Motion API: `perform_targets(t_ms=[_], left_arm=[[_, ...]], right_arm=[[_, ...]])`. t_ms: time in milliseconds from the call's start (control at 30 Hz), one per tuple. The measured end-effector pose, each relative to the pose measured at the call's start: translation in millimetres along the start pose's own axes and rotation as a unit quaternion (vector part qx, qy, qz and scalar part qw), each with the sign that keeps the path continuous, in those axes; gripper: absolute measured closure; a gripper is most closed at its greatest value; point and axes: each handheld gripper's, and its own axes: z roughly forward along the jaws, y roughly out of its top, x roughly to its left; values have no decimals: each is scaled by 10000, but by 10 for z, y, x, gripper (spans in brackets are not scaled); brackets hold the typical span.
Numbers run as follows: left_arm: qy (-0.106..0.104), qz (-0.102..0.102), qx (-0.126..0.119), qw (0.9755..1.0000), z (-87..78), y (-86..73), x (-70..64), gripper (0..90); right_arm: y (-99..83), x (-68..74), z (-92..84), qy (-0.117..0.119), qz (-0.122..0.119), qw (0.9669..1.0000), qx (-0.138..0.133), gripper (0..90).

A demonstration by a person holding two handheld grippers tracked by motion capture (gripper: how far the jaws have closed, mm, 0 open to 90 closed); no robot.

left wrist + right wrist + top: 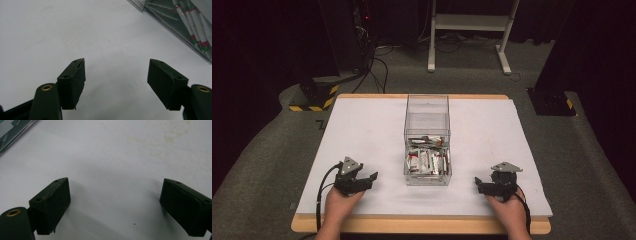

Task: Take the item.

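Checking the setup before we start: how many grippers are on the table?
2. The left gripper rests near the table's front edge, left of the clear box; the right gripper rests to the box's right. Both are open and empty.

Your left gripper (368, 179) is a black body topped by a grey three-cornered plate, with a black cable looping off its left side toward the near table edge. Your right gripper (480, 184) matches it: black body, grey three-cornered plate on top, and a black cable along the right of your wrist. Seen close in the gripper views, each jaw ends in a blocky black pad with small screw holes, and a brass-ringed screw sits in each rounded black arm behind it. Your forearms are bare, with no sleeves.
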Motion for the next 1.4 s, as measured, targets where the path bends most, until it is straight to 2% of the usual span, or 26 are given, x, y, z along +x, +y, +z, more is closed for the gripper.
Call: perform_targets(t_ms=[200,467,600,1033,1400], left_arm=[[-51,1,-148,9999,-36,23,-29,310],[-173,-178,-445,9987,-119,59,-21,310],[-227,-194,-521,9982,-148,74,-30,310],[-371,-34,-790,9962,-228,168,-163,310],[-523,1,-991,9937,-286,252,-258,313]], right_arm=[[0,-1,-1,3,1,10000,8,94],[0,-1,-1,4,1,10000,8,94],[0,-1,-1,5,1,10000,7,93],[0,-1,0,2,0,10000,7,93],[-1,0,0,0,0,10000,-1,94]])
